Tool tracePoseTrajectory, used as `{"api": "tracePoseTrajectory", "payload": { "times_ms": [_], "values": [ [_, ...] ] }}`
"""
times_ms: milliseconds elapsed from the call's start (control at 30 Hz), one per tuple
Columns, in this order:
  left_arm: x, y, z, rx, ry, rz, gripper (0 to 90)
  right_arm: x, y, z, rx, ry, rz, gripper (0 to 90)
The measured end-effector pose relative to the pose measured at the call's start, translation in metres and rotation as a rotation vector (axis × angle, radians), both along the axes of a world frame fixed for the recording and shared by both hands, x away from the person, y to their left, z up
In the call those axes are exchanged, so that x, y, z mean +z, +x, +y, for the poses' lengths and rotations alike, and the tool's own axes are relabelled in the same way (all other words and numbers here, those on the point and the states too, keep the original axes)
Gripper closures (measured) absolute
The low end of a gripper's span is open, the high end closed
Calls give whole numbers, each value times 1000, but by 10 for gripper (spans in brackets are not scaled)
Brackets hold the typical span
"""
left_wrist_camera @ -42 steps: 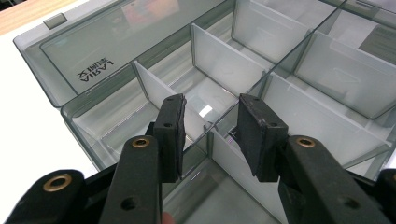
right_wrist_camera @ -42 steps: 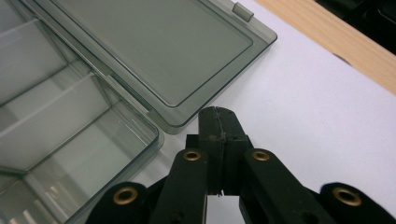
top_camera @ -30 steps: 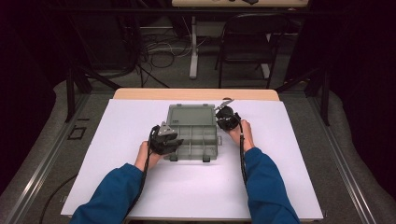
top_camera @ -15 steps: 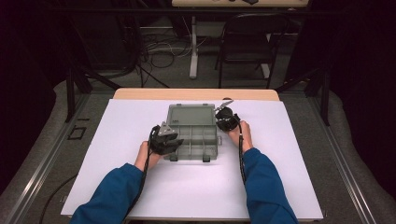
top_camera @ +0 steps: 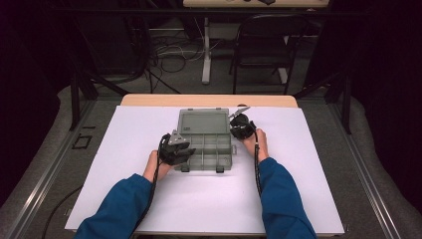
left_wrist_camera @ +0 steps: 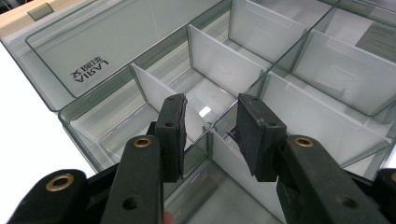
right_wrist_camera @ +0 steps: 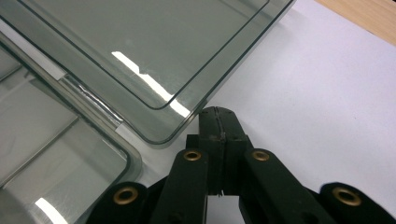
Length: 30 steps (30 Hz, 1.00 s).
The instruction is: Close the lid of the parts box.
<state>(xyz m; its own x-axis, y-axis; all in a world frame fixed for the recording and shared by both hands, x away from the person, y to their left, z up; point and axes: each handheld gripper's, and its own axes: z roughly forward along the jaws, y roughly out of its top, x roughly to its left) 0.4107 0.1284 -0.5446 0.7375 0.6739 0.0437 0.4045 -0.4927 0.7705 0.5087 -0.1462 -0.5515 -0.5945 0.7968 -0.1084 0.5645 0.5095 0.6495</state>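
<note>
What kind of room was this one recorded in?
Probably a lab or workshop recording station: a white-covered table in a dark room, loose cables on the floor, and a black chair at a desk behind.

Table brightly lit, surroundings dark; glare on plastic.

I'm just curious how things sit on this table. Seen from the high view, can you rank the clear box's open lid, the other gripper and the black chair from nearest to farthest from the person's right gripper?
From the right gripper:
1. Open lid, right beside it, lying flat.
2. Left gripper, across the clear box, at its near left corner.
3. Black chair, beyond the table's far edge.
</note>
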Motion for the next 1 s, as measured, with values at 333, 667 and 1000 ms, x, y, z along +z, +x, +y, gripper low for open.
{"api": "tracePoseTrajectory", "payload": {
  "times_ms": [333, 667, 1000],
  "values": [
    [0, 0, 0, -3, -2, -2, 634, -1, 1, 0, -2, 22, -12, 900],
    [-1, 0, 0, -2, -4, -3, 634, 2, 0, -2, -5, 40, -42, 900],
    [-1, -1, 0, -1, -3, -5, 633, 4, -1, -3, -2, 47, -69, 900]
  ]
}}
